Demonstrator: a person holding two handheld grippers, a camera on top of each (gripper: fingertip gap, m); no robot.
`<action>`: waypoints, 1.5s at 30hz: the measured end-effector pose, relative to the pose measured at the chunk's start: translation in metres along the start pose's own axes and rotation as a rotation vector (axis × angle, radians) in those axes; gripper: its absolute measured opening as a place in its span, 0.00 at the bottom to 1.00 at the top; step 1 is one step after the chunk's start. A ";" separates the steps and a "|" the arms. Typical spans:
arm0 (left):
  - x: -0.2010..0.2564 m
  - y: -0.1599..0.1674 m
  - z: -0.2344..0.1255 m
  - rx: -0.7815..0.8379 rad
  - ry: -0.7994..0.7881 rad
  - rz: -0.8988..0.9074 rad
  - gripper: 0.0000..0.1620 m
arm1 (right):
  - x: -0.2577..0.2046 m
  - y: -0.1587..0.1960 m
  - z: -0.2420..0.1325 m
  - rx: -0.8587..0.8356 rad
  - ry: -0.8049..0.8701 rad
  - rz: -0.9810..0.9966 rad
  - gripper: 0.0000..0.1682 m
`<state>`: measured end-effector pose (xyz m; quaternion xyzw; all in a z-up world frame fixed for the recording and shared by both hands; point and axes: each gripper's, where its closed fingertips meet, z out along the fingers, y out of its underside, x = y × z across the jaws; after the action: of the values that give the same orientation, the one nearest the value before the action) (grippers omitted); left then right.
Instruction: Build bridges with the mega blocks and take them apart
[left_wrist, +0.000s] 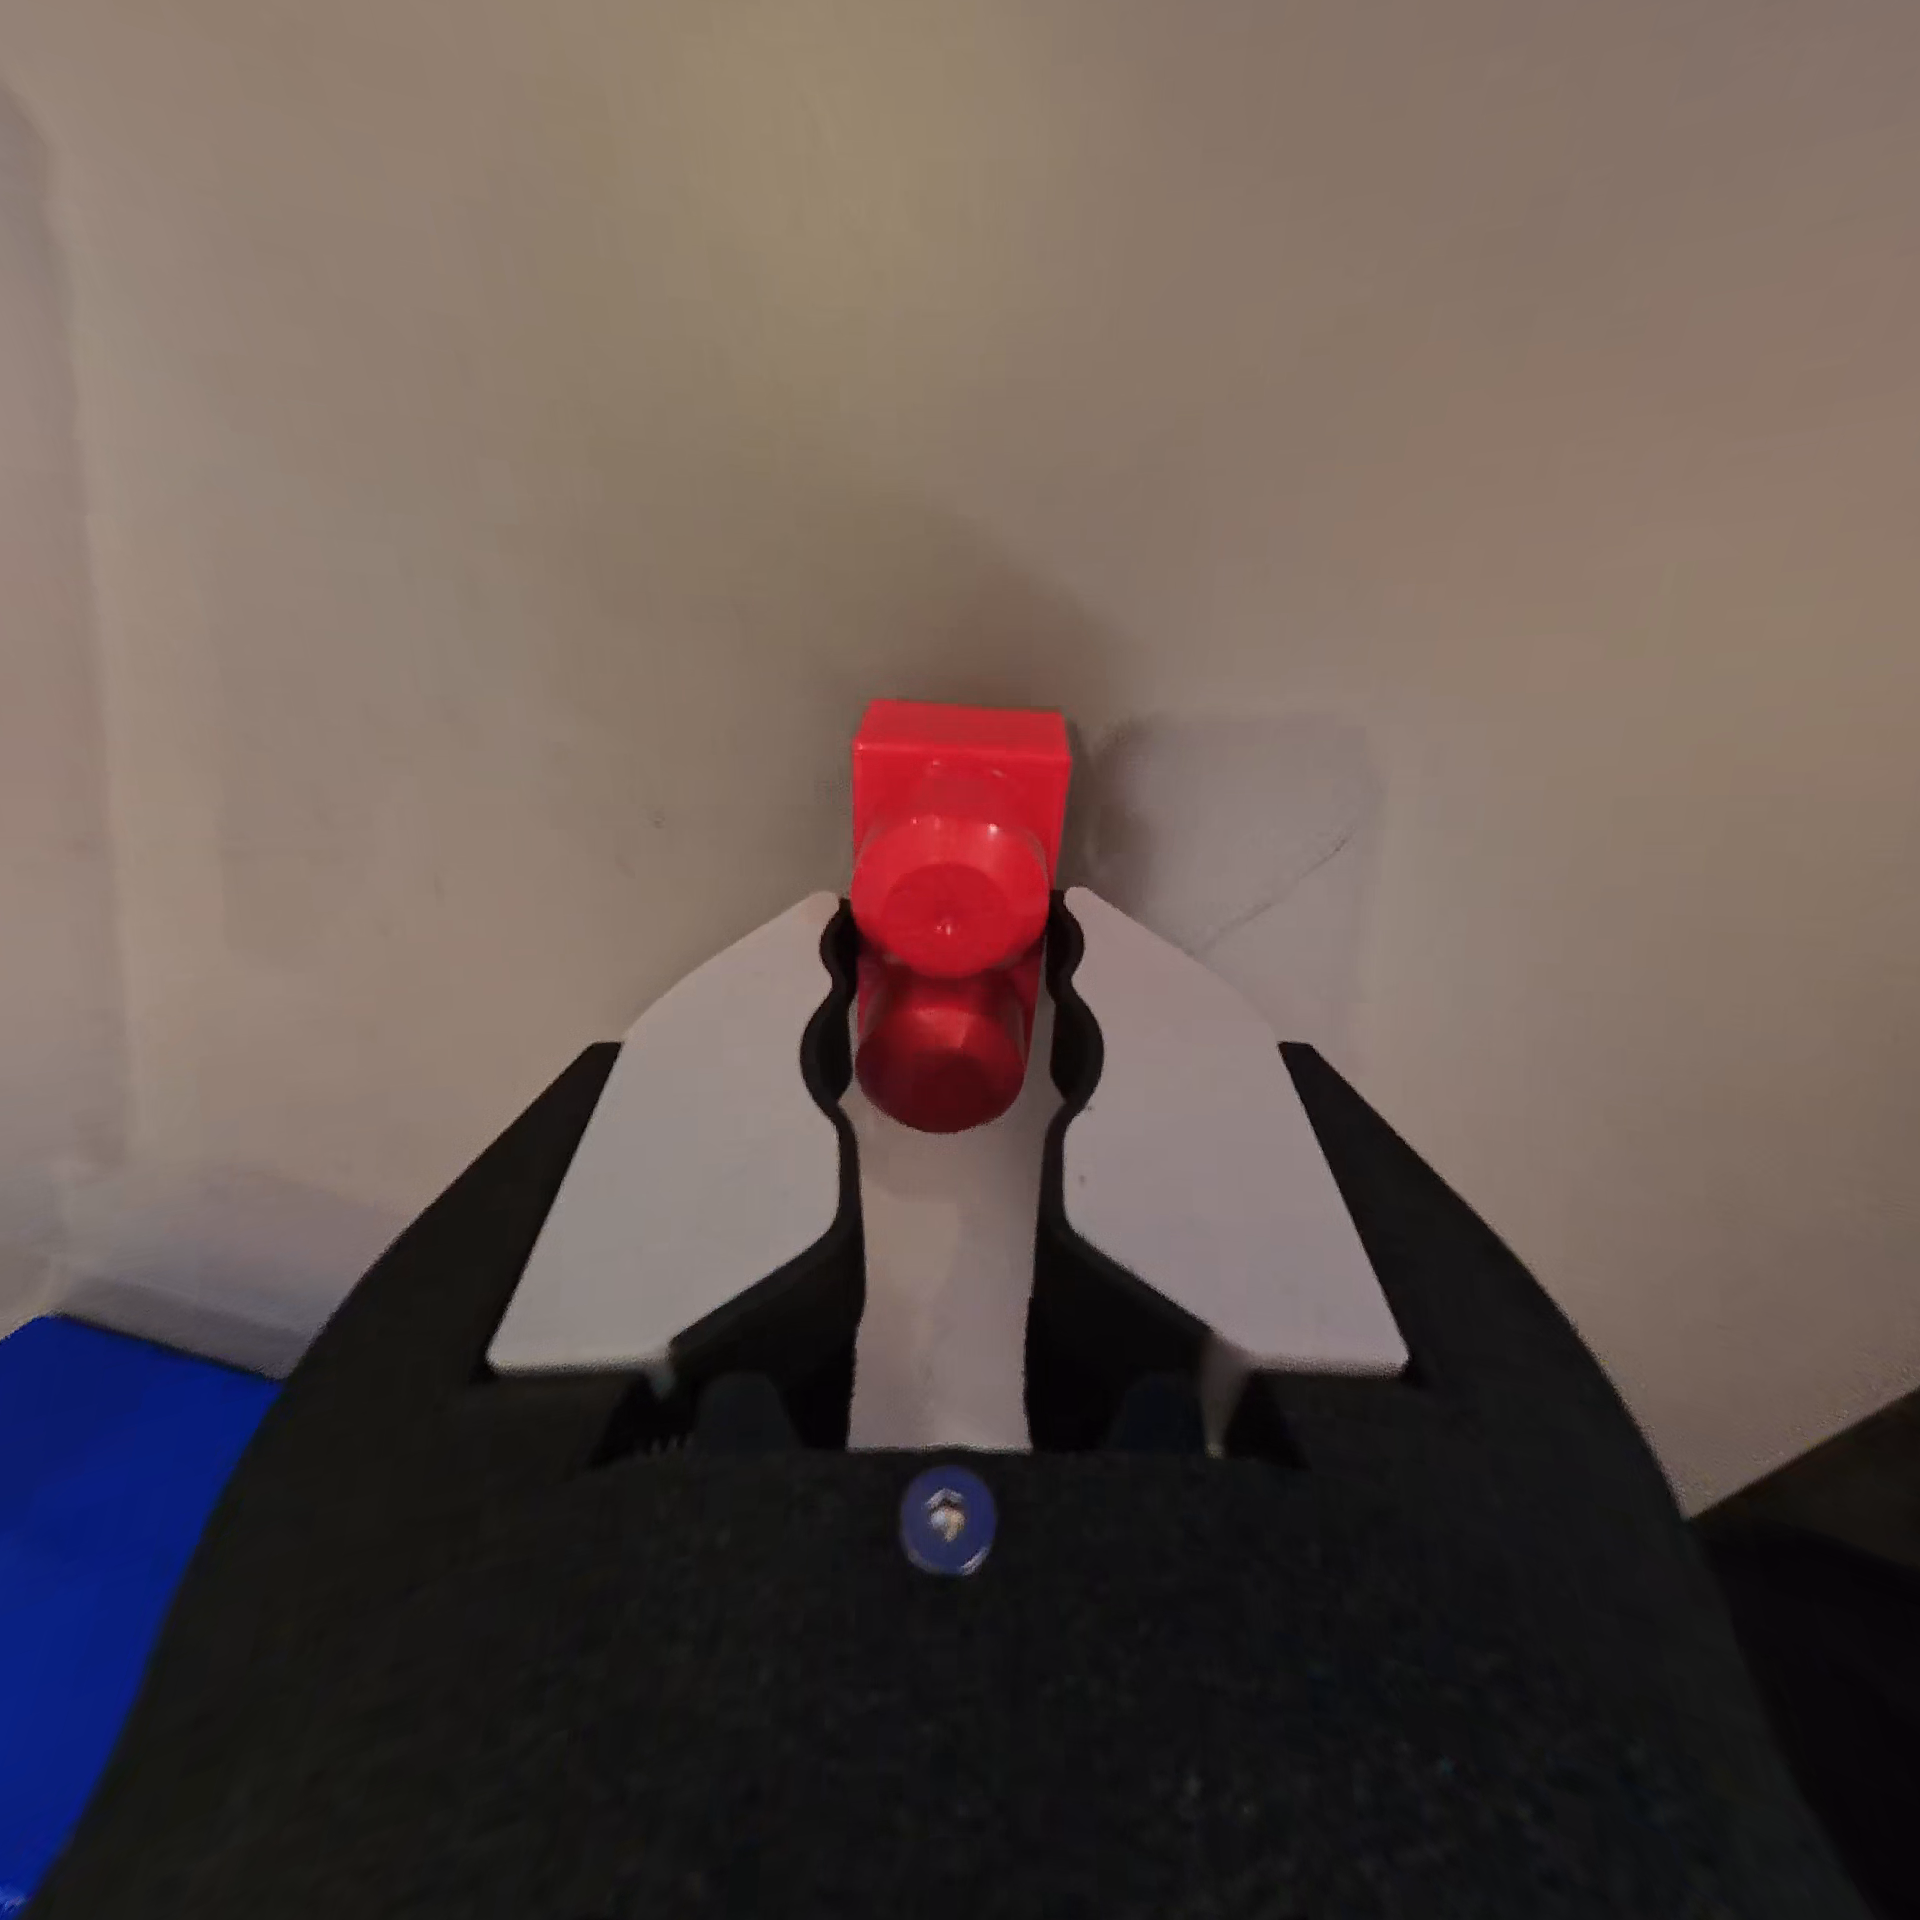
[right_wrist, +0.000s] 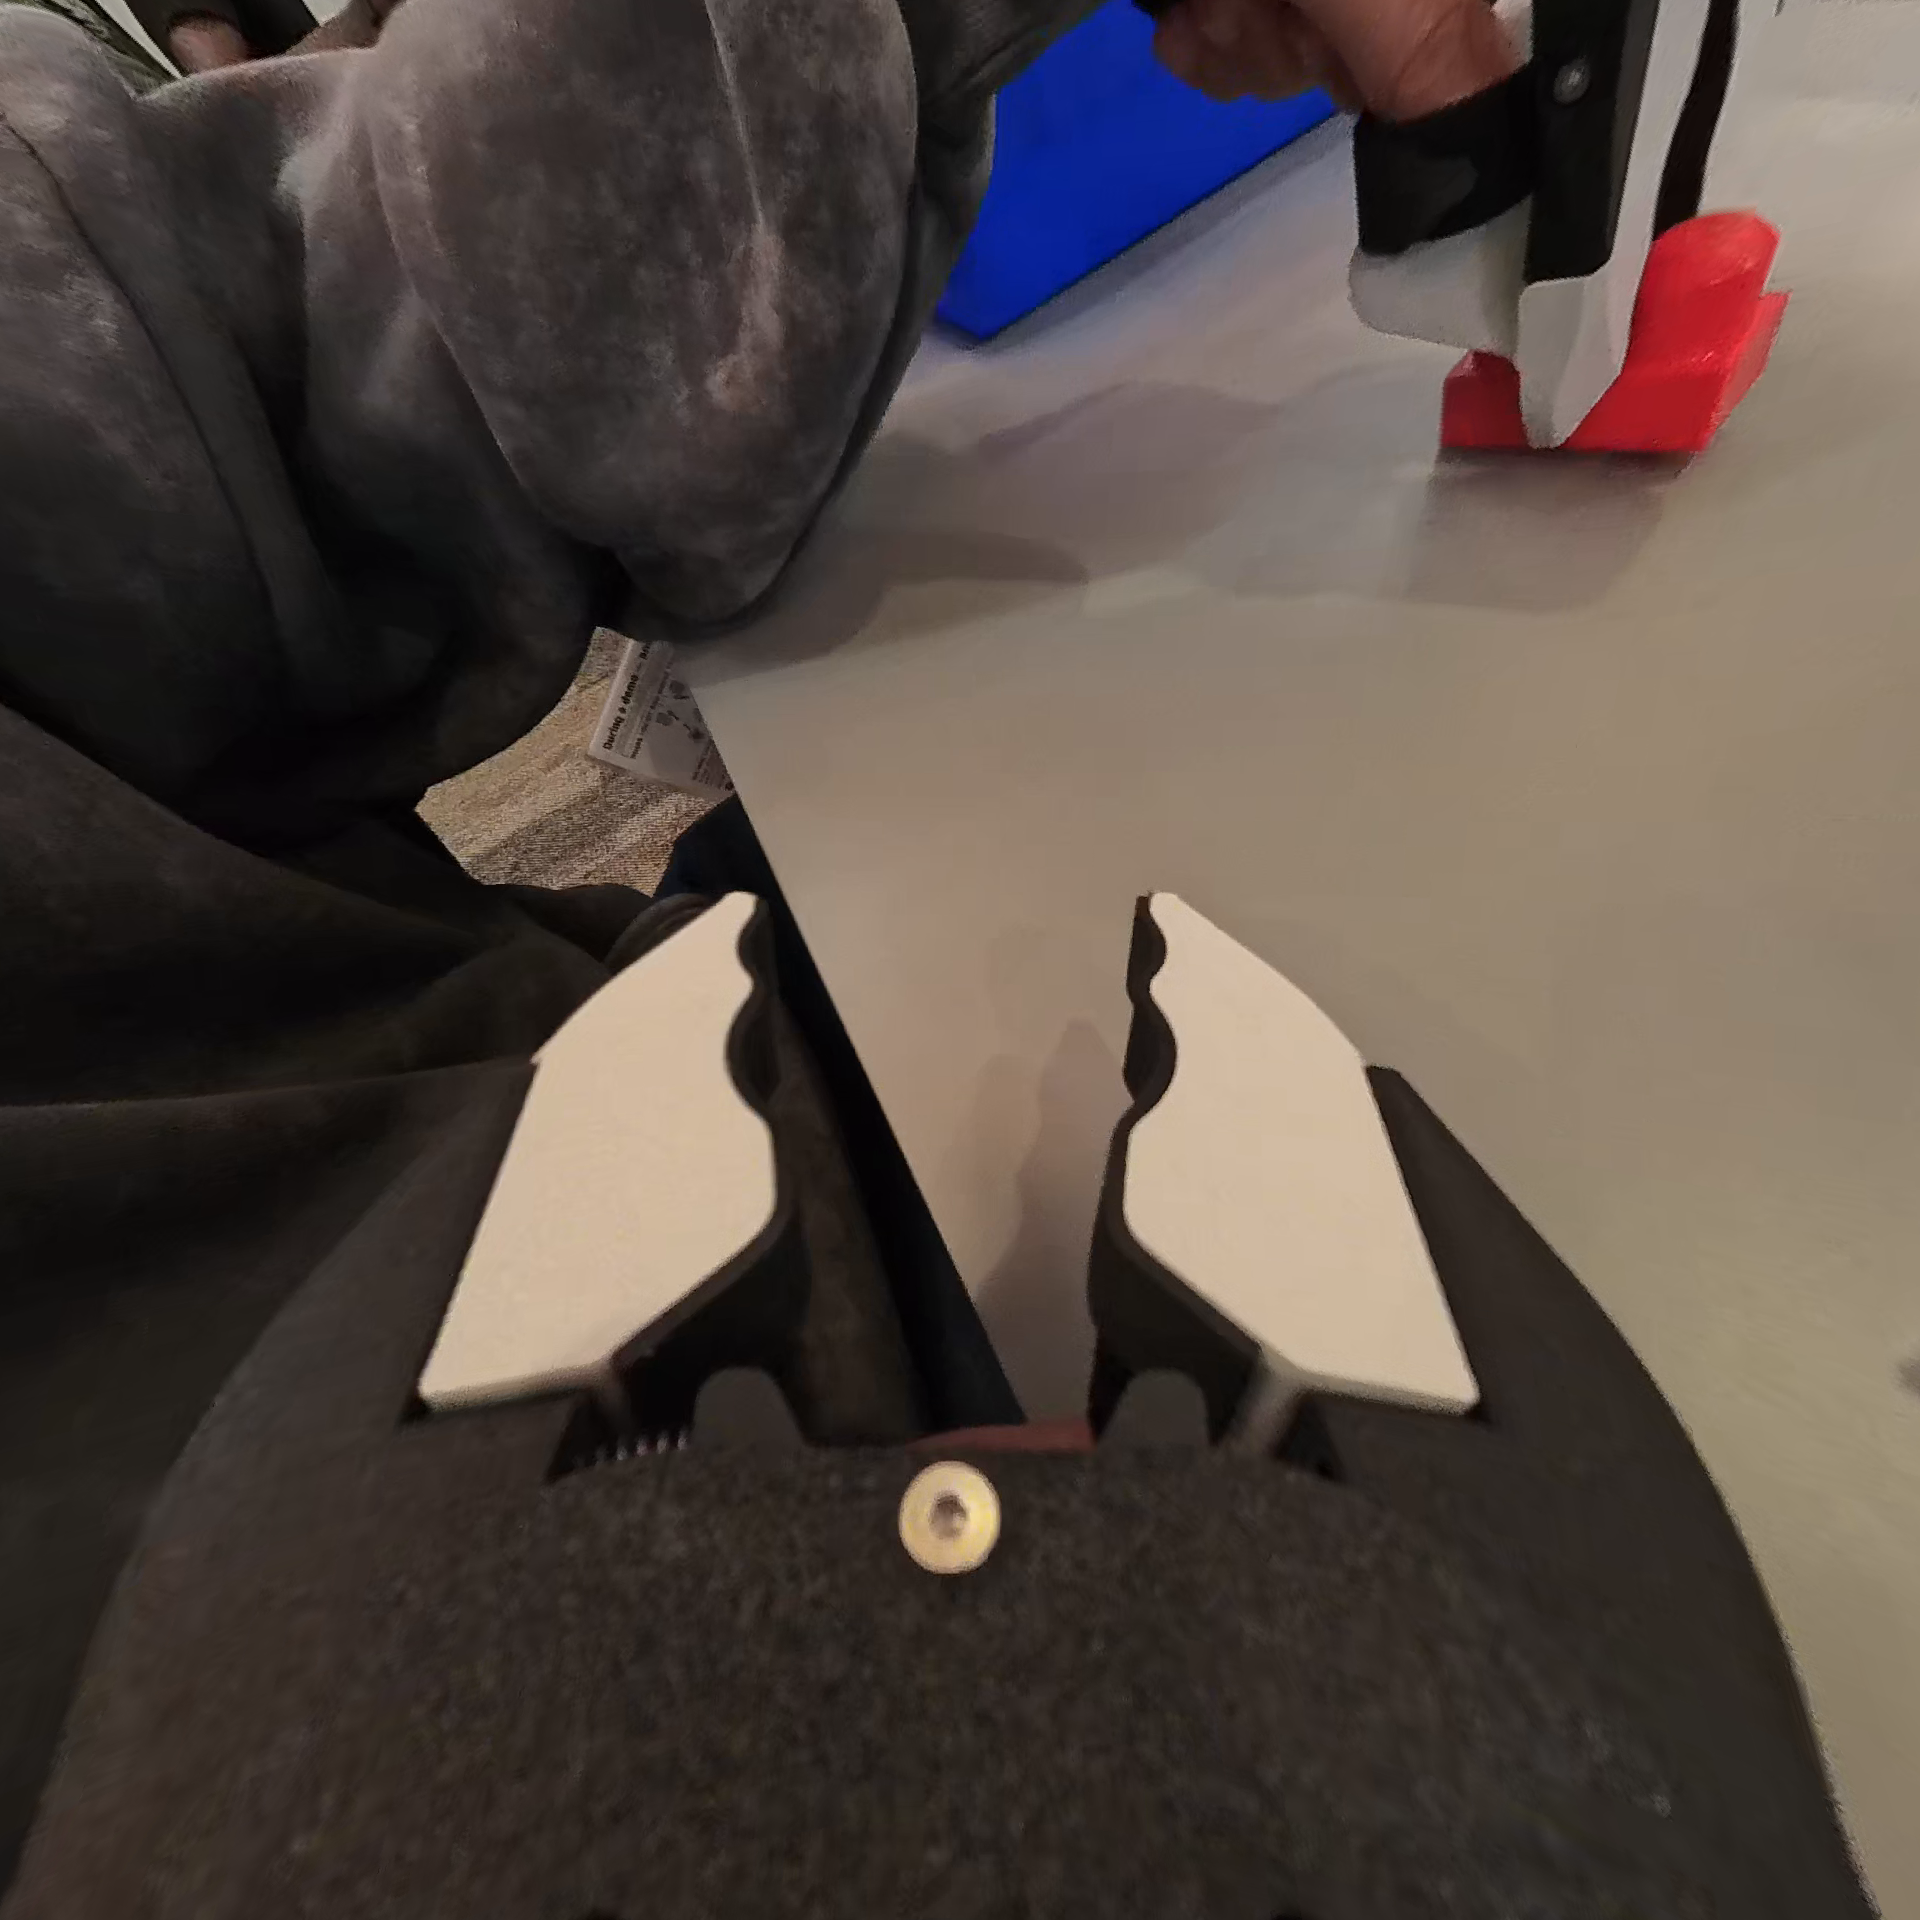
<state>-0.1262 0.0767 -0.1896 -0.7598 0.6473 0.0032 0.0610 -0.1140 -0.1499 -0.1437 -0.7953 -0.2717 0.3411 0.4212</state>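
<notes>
My left gripper (left_wrist: 951, 940) points down at the white table and is shut on a red two-stud block (left_wrist: 956, 821), its fingers pressing the block's sides. The block's base rests on or just above the table. In the right wrist view the same red block (right_wrist: 1662, 384) and the left gripper (right_wrist: 1558, 405) show at the top right, held by a hand. My right gripper (right_wrist: 951, 925) is open and empty over the table's near edge (right_wrist: 831, 987).
A blue bin (right_wrist: 1101, 177) stands on the table beyond the left gripper; its corner shows at the lower left of the left wrist view (left_wrist: 94, 1507). A person's grey sleeve (right_wrist: 468, 312) fills the left of the right wrist view. A paper sheet (right_wrist: 665, 727) lies on the floor below the table.
</notes>
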 end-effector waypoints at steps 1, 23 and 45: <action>0.001 -0.001 0.002 0.003 0.005 0.010 0.21 | 0.002 0.000 0.000 0.000 0.009 0.000 0.39; 0.092 0.135 -0.072 0.939 -0.138 -0.497 0.42 | 0.118 -0.077 0.095 -0.018 0.717 0.054 0.51; 0.107 0.144 -0.066 0.922 0.015 -0.461 0.34 | 0.144 -0.194 -0.065 0.155 0.903 -0.122 0.40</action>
<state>-0.2554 -0.0572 -0.1455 -0.7768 0.3978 -0.3012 0.3841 -0.0024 0.0187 0.0044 -0.8129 -0.0807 -0.0456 0.5749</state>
